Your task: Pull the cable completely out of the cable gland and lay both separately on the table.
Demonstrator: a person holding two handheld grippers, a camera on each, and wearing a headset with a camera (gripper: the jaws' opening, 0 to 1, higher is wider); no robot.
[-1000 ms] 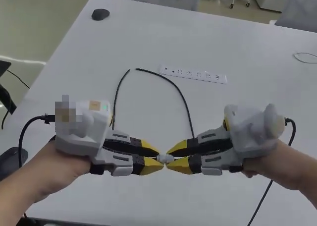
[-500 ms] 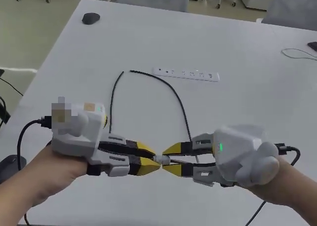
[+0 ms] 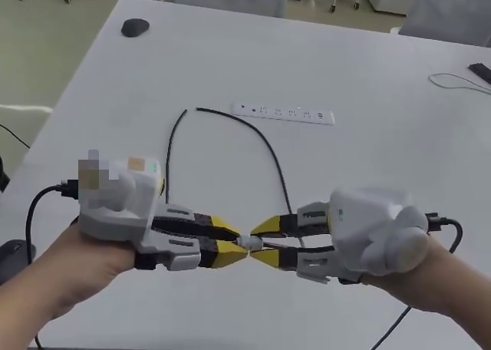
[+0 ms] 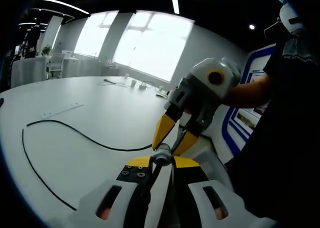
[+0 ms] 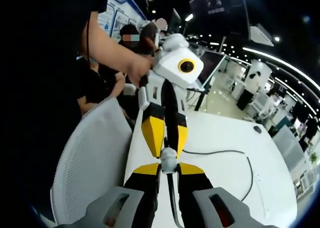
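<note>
Both grippers held tip to tip above the near edge of the counter, a hand on each. Left gripper is clamped on the cable gland. The small pale gland sits right at its yellow tips, off the counter.

Right gripper faces it from the other side, jaws closed on the black cable just behind the gland. In the right gripper view the cable runs back from the gland between that gripper's own jaws. Cable and gland are joined here, with no gap between them.

From the right gripper the cable drops to the counter and curves away to the upper left, ending near the power strip. A second black run lies left of it and heads back toward the left gripper. Can't tell whether the two runs join at the far end. They come very close there.

White power strip lies flat across the middle of the counter, just beyond the cable's far end. Dark mouse sits at the far left corner, well apart from everything else. A thin grey wire loops at the far right edge.

White mesh chair stands beside the counter in the right gripper view.
</note>
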